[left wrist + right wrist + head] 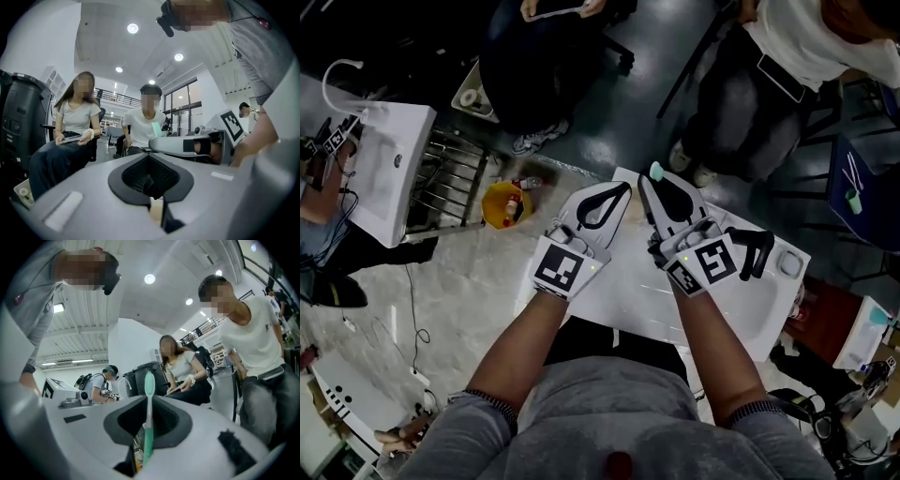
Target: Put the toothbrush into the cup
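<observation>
My right gripper (662, 184) is shut on a teal toothbrush (656, 172), whose head sticks out past the jaw tips. In the right gripper view the toothbrush (148, 418) stands upright between the black pads. Beside it on the left, my left gripper (617, 190) is shut with nothing in it, its black pads meeting at the tip (150, 157). From the left gripper view I see the right gripper (187, 144) level at the right, with the toothbrush head (156, 128) at its end. Both hang over a white washbasin top (628, 281). No cup is plainly visible.
A black tap (755, 249) and a small round grey thing (790, 264) sit at the basin top's right end. A yellow bucket (506, 203) stands on the floor to the left, near another white basin (394, 169). People sit close ahead.
</observation>
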A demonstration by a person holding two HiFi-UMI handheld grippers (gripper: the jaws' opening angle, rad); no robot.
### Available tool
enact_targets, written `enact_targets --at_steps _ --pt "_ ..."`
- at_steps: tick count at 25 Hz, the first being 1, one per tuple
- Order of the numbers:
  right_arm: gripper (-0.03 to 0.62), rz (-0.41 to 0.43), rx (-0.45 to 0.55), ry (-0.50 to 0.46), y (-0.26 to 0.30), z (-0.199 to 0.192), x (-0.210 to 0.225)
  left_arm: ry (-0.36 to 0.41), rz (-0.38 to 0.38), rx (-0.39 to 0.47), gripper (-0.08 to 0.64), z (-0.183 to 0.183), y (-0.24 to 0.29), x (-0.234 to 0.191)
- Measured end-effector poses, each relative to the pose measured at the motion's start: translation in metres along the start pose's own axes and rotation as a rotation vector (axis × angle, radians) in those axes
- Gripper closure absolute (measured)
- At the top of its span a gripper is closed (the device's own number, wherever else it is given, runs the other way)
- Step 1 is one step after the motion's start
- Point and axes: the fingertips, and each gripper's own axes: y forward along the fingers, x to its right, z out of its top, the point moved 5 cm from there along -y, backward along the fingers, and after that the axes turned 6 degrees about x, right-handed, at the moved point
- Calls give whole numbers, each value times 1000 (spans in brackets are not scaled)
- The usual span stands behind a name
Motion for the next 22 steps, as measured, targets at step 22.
enact_targets --at_steps 22 --pt "555 -83 -118 -62 4 -78 11 -55 13 -42 552 -54 11 -36"
